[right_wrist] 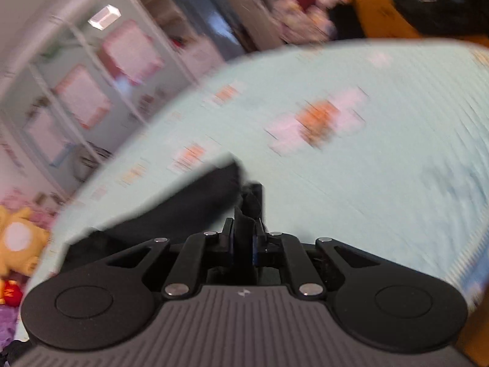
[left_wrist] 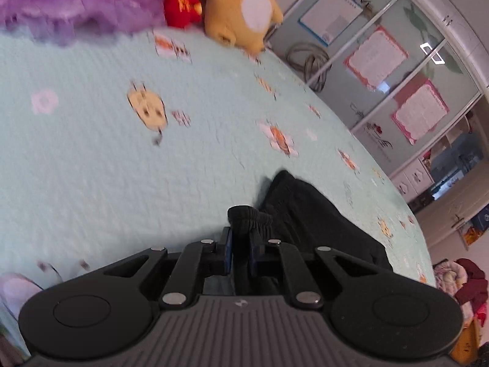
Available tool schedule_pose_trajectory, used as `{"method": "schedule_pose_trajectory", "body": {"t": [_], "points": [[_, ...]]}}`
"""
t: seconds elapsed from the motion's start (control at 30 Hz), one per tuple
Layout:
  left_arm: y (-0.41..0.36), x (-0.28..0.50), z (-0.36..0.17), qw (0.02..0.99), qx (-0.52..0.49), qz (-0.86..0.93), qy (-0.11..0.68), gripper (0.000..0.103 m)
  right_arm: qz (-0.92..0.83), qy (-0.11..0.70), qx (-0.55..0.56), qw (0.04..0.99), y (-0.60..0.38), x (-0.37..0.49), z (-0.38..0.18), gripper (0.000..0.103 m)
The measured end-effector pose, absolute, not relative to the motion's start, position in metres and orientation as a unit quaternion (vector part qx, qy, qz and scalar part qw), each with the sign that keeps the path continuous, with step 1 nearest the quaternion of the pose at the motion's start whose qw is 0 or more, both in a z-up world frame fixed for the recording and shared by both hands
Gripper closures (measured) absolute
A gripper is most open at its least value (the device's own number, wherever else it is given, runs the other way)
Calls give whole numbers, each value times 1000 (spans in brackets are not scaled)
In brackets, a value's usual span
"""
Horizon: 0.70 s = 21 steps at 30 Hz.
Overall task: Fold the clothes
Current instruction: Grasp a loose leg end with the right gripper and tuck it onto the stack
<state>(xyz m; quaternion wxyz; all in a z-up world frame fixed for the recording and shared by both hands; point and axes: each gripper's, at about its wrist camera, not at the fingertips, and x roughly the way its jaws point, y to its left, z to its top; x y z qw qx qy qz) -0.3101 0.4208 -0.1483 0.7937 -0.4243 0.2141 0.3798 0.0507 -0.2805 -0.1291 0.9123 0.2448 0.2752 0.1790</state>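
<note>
Black garment [left_wrist: 308,223] lies on bed [left_wrist: 122,165], bunched. Left tongs [left_wrist: 240,244] clamped on gathered elastic edge. Right tongs [right_wrist: 244,238] clamped on another edge of garment [right_wrist: 189,202]; view blurred. Plush toys [left_wrist: 241,9] at bed's far end.

Both wrist views low over bed [left_wrist: 122,168], facing opposite ways (shared: wardrobe [left_wrist: 382,70]).

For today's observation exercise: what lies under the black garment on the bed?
Under the black fabric garment lies the mint-green quilted bedspread with printed flower patches. Whatever sits directly beneath the cloth is covered and cannot be seen.
</note>
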Motion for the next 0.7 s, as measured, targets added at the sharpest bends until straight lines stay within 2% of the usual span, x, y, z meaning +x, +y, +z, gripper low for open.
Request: {"method": "schedule_pose_trajectory", "body": {"t": [0.07, 0.17, 0.3, 0.37, 0.53, 0.7], "points": [[423, -315, -156, 788, -424, 386, 223, 92, 193, 249, 260, 913, -278, 50, -117, 94], [427, -323, -167, 779, -424, 396, 237, 91, 187, 265, 259, 910, -279, 56, -133, 93], [426, -336, -185, 769, -434, 398, 250, 91, 124, 383, 214, 890, -289, 66, -199, 91], [424, -345, -191, 766, -448, 389, 247, 91, 124, 368, 230, 892, -299, 46, -209, 91], [428, -349, -184, 767, -457, 382, 239, 91, 124, 347, 258, 893, -309, 35, -191, 92], [433, -344, -160, 776, -458, 381, 206, 91, 181, 274, 306, 894, -290, 55, -119, 93]]}}
